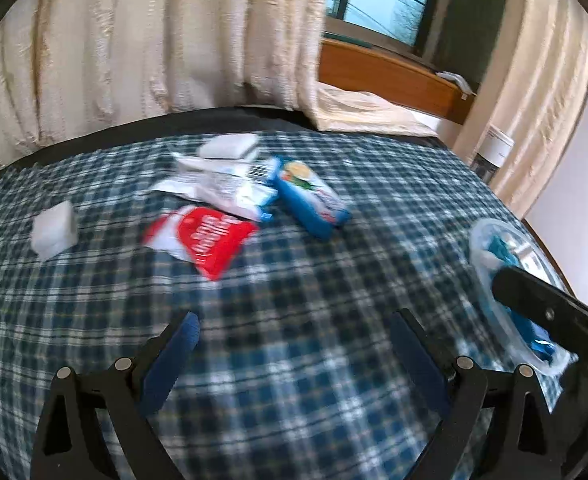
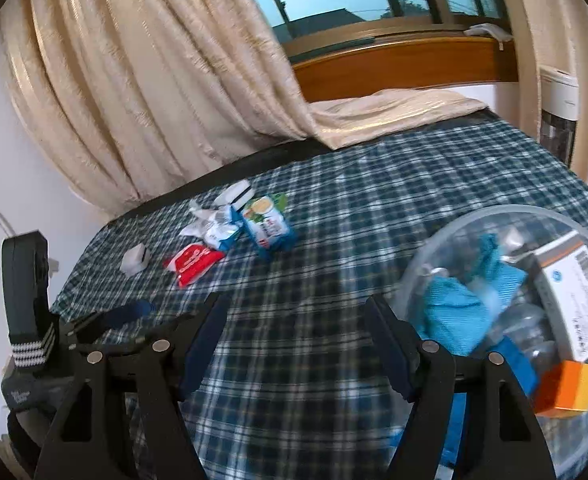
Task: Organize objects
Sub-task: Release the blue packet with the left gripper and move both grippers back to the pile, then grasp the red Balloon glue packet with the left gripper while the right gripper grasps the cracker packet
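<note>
Packets lie beyond both tools.

Both grippers have black frames, silver rivets and blue-padded jaws.

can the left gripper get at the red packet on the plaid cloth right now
Probably yes: the left gripper is open and empty, and only bare plaid cloth lies between it and the red packet.
</note>
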{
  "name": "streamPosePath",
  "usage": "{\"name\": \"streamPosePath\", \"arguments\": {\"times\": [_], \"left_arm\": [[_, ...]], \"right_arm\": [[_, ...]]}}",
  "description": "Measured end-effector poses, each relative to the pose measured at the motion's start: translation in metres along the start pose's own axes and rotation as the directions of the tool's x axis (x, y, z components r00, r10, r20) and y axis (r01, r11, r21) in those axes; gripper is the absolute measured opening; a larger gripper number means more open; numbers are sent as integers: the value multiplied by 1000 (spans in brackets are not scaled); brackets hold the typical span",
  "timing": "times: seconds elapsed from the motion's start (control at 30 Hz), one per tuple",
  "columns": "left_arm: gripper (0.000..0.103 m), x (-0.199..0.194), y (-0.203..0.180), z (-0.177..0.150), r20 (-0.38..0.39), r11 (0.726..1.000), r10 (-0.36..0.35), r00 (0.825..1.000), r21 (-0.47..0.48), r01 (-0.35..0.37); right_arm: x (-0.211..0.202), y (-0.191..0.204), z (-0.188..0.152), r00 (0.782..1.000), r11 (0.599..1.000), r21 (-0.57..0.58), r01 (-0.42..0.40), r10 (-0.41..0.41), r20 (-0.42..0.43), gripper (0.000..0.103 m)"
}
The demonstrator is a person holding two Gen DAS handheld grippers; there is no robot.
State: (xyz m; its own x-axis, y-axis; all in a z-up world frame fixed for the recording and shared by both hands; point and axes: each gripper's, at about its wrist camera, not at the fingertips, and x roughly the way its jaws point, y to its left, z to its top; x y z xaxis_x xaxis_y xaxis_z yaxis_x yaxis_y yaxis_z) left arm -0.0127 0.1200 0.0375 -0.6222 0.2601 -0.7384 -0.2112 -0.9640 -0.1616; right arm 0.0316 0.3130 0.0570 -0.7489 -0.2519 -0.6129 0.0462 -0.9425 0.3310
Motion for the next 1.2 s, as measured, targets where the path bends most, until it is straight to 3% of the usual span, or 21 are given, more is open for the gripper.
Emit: {"name": "streamPosePath", "arguments": {"times": [0.4,1.2], "left_arm": [[99,11,58,17,-14,990,119,993,-69,-119],[99,72,57,45,-80,986,160,984,66,-155]], "right_arm": [[28,21,2,998,999,-22,-38,37,-47,77],[56,31,4,994,998,-37,-45,41,-102,77]]}}
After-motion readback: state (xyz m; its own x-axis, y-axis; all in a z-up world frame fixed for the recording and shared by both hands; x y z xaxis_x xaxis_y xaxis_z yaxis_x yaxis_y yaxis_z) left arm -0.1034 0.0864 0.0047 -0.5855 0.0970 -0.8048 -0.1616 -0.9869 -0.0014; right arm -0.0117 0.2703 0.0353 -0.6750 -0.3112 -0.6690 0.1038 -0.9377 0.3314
